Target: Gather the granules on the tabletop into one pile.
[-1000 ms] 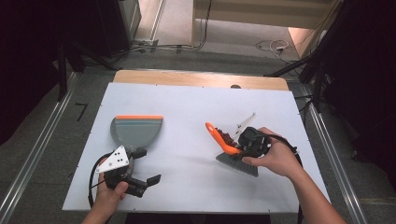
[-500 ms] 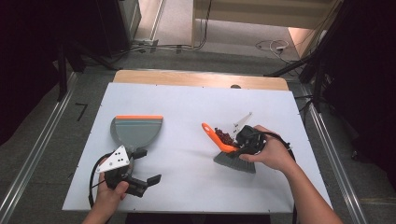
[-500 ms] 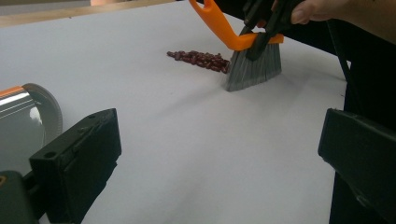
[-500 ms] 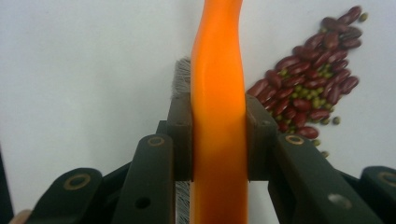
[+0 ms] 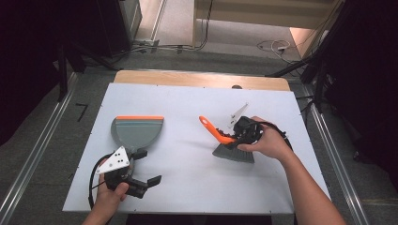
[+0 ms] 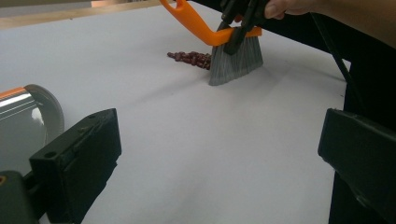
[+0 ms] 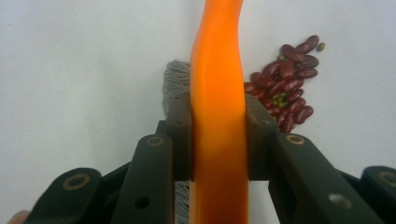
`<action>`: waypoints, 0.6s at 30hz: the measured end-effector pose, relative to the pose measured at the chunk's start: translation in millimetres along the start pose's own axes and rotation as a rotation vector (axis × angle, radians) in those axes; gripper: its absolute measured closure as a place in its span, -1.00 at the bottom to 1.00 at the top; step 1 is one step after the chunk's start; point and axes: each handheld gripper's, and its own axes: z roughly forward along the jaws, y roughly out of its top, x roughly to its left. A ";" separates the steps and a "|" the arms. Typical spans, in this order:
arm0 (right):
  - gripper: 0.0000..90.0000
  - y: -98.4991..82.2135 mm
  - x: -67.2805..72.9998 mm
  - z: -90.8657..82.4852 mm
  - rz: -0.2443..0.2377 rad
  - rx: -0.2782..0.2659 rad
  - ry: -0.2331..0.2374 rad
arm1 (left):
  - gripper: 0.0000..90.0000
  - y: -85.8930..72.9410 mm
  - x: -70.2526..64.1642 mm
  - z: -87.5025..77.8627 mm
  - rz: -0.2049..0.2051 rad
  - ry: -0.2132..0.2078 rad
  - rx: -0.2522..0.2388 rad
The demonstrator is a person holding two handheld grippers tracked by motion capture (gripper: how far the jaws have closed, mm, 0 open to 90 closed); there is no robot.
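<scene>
- Toward the right edge of the white tabletop (image 5: 187, 98), my right gripper (image 5: 241, 132) is clamped on the orange plastic handle of the small grey-bristled brush (image 5: 233, 152).
- Its bristles stand on the table, and the pile of dark red kidney beans (image 7: 285, 100) lies just beside them.
- The grey plastic dustpan with an orange lip (image 5: 137, 131) lies well apart, toward the left edge.
- My left gripper (image 5: 141, 171) has its jaws apart and empty, near the dustpan, so I judge it is the nearer one to hold it.

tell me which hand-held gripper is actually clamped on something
The right hand-held gripper: its jaws pinch the brush's orange handle beside the beans. The left hand-held gripper is open, holding nothing.
</scene>
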 end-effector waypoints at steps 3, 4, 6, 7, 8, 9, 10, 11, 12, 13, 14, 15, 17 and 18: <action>0.50 1.8 -3.8 0.1 0.008 0.003 -0.004 | -1.00 0.0 -0.2 0.1 0.000 0.000 0.000; 0.50 2.3 -5.3 0.3 0.002 0.001 -0.007 | -1.00 0.0 -0.2 0.1 0.000 0.001 0.001; 0.50 3.4 -9.6 0.8 0.003 -0.010 -0.016 | -0.99 -0.2 -0.1 0.3 -0.001 0.000 -0.001; 0.50 4.0 -11.7 1.7 0.001 -0.015 -0.013 | -1.00 -0.2 -0.1 0.4 -0.002 0.000 0.000; 0.50 4.5 -13.0 1.6 0.012 -0.008 -0.008 | -1.00 -0.3 -0.1 0.4 0.000 0.000 0.002; 0.50 4.8 -14.8 2.7 0.008 -0.018 -0.010 | -0.99 -0.3 -0.1 0.5 0.000 0.000 0.001; 0.49 5.3 -15.8 2.5 0.006 -0.011 -0.008 | -1.00 -0.4 0.0 0.5 0.001 0.000 0.002; 0.49 6.0 -17.6 3.1 0.007 -0.016 -0.012 | -0.99 -0.5 0.2 0.6 0.001 -0.001 0.002; 0.50 6.5 -17.8 3.0 0.018 -0.012 -0.008 | -1.00 -0.6 0.4 0.6 0.002 -0.001 0.003; 0.49 7.3 -19.6 3.4 0.011 -0.016 -0.008 | -0.99 -0.6 0.4 0.7 0.001 0.000 0.004; 0.49 7.8 -20.7 3.1 0.011 -0.017 -0.020 | -0.99 -0.6 0.4 0.7 0.001 0.000 0.004; 0.49 8.5 -21.7 3.2 0.022 -0.018 -0.017 | -1.00 -0.5 0.4 0.5 0.001 0.000 0.004; 0.49 10.3 -24.7 4.0 0.015 -0.025 -0.024 | -1.00 -0.4 0.0 0.4 0.000 0.000 0.004; 0.49 10.8 -25.2 3.7 0.024 -0.018 -0.020 | -0.99 -0.4 -0.1 0.5 0.001 -0.001 0.002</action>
